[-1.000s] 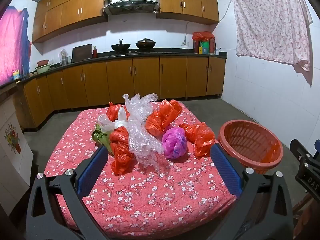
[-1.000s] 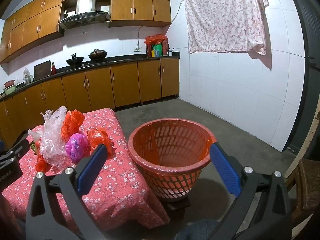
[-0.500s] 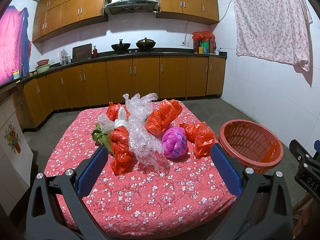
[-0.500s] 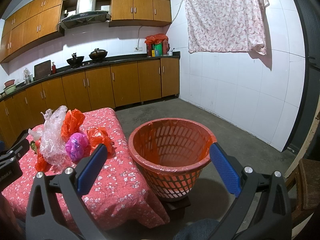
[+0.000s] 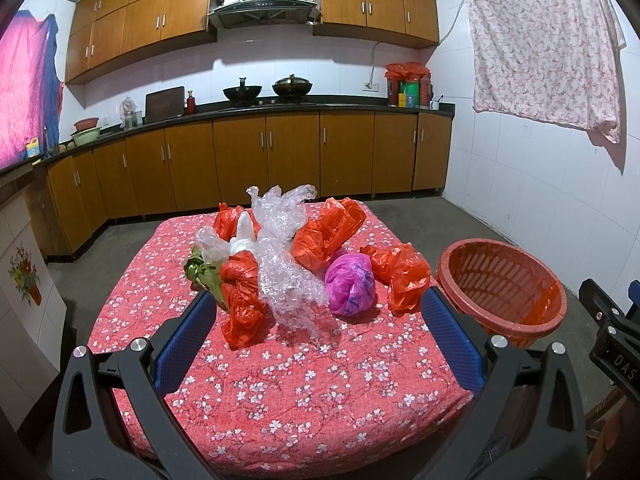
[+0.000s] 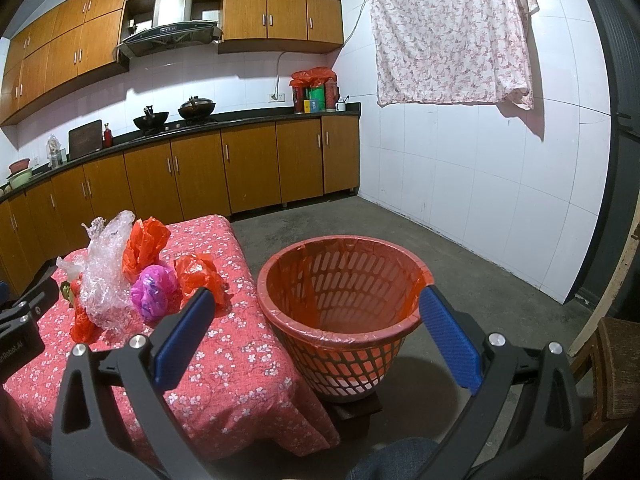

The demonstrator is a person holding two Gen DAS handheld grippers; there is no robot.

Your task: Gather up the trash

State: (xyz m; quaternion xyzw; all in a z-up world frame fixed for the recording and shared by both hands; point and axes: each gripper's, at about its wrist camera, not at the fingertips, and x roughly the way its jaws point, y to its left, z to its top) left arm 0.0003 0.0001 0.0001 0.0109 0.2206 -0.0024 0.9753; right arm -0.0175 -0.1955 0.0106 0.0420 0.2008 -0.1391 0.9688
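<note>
A heap of trash lies on a table with a red flowered cloth (image 5: 304, 392): clear bubble wrap (image 5: 280, 264), several red plastic bags (image 5: 244, 300), a pink bag (image 5: 350, 284), a white bag (image 5: 224, 242) and green scraps (image 5: 202, 274). A red plastic basket (image 5: 504, 288) lined with a red bag stands right of the table; it also shows in the right wrist view (image 6: 344, 300). My left gripper (image 5: 316, 316) is open and empty, short of the heap. My right gripper (image 6: 316, 316) is open and empty, in front of the basket. The heap also shows in the right wrist view (image 6: 120, 276).
Wooden kitchen cabinets (image 5: 248, 160) with a counter, woks and a hood run along the back wall. A flowered cloth (image 6: 452, 36) hangs on the white tiled right wall. A wooden chair (image 6: 612, 364) stands at the far right. The floor is bare concrete (image 6: 440, 256).
</note>
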